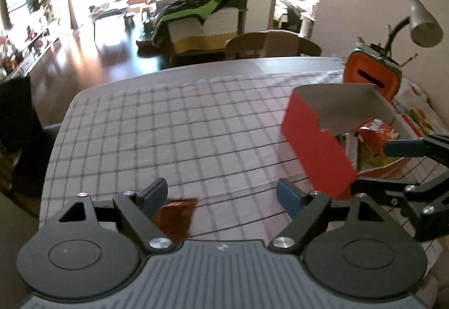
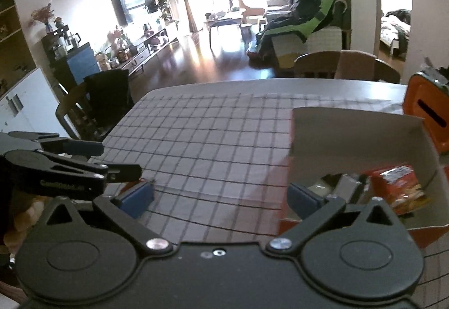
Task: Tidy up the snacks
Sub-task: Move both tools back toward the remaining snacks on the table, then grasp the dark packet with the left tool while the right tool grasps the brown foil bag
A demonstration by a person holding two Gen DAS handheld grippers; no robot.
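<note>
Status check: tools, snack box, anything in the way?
Left tool open, empty. Right tool open, empty. Red box holds snack packets. Brown packet under left tool; checked tablecloth otherwise unobstructed.

An open red box (image 2: 364,140) holds crinkled snack packets (image 2: 404,188); beside it, one brown packet (image 1: 176,217) lies flat.

The left gripper (image 1: 221,194) has black linkage arms, silver screws, blue pads and a ribbed grey body. The right gripper (image 2: 221,198) matches, but its body is plain black.
</note>
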